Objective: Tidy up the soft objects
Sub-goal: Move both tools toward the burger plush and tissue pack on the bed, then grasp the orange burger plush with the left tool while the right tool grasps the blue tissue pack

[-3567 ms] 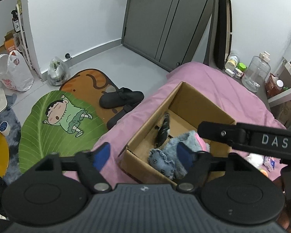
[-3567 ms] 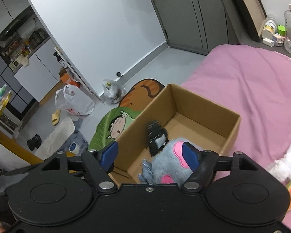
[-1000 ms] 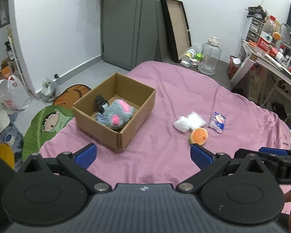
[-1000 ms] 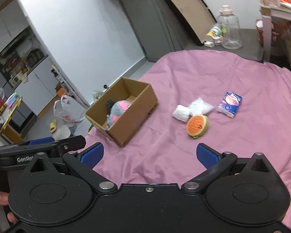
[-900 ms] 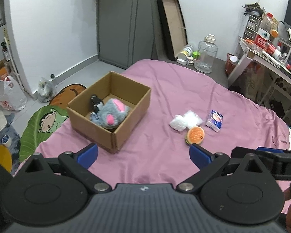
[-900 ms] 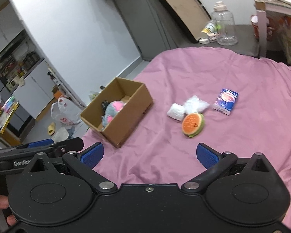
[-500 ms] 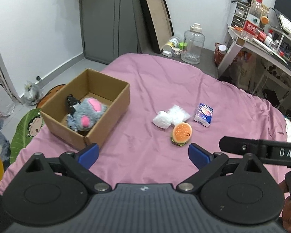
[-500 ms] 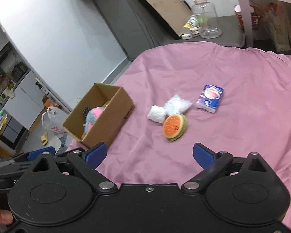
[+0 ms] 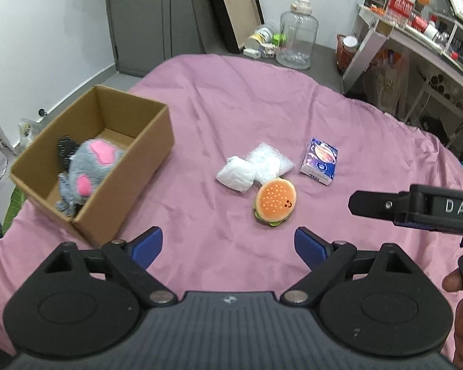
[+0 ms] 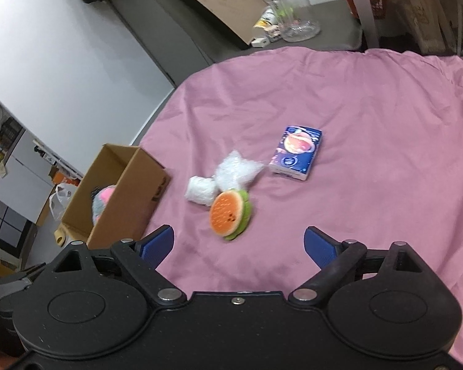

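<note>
Both claws have swung from the cardboard box [image 9: 98, 157] toward the loose items on the pink bed [image 9: 370, 141].
Left claw [image 9: 228, 246] and right claw [image 10: 239, 243] gape wide and empty, having just narrowed slightly; the right one's arm reads "DAS" (rest cut off). Burger plush [image 9: 275, 202] lies ahead, grey plush [image 9: 89, 169] boxed.

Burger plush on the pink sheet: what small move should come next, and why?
Probably lower the right gripper onto the burger plush. It lies loose just ahead of those jaws, which have just been closing a little with nothing between them, while the grey plush already sits in the cardboard box.
</note>
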